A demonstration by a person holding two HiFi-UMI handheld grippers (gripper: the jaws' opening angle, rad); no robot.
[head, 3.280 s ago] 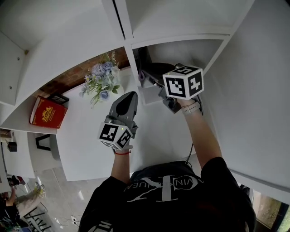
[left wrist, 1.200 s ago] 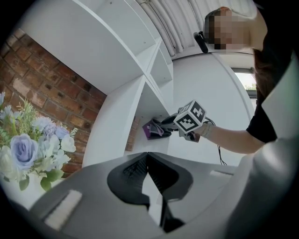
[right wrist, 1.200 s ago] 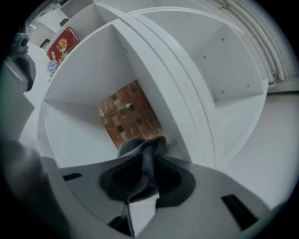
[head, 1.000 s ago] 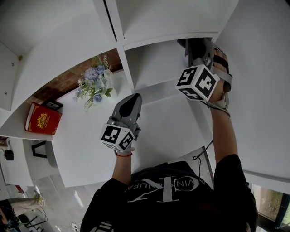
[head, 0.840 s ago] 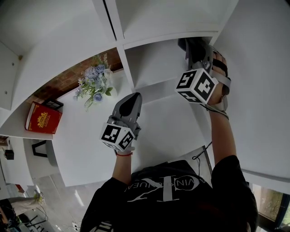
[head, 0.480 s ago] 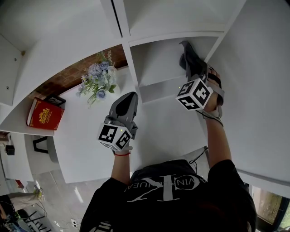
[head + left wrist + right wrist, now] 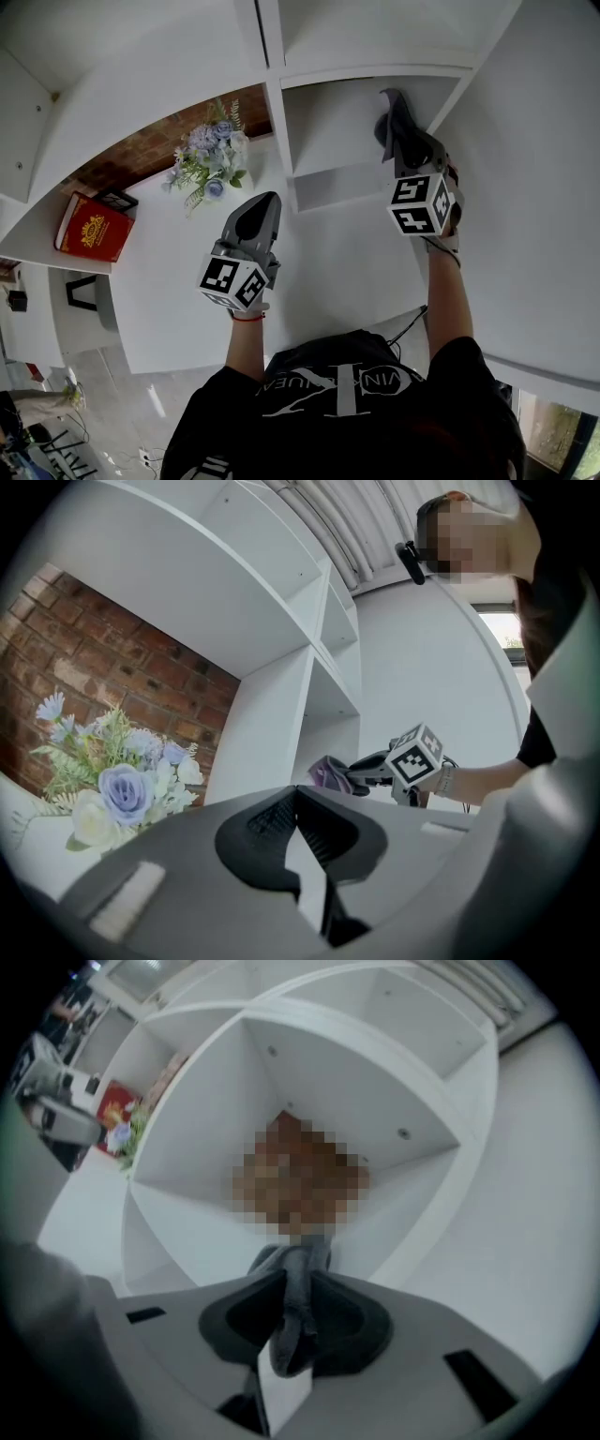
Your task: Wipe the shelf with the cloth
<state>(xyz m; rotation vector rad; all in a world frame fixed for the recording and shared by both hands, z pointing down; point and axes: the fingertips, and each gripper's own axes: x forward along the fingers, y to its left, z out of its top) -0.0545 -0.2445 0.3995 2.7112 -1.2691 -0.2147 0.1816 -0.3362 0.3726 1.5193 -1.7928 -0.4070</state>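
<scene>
The white shelf unit has an open cubby (image 7: 342,127). A dark grey cloth (image 7: 395,120) hangs bunched against the right side of that cubby. My right gripper (image 7: 405,148) is shut on it, marker cube toward me. In the right gripper view the cloth (image 7: 298,1274) is pinched between the jaws and points into the cubby (image 7: 216,1119). My left gripper (image 7: 265,201) hovers over the white counter left of the cubby, shut with nothing in it. The left gripper view shows its jaws (image 7: 298,797) together and the cloth (image 7: 328,772) far off.
A bunch of pale blue and white flowers (image 7: 210,159) stands against the brick wall. A red book (image 7: 92,230) and a small dark frame (image 7: 118,201) lie at the far left. The white counter (image 7: 183,281) runs below the shelves. A shelf divider (image 7: 279,131) separates the cubby from the flowers.
My right gripper with the cloth has swept from the left of the cubby to its right side, then drawn back toward me. The left gripper has barely moved.
</scene>
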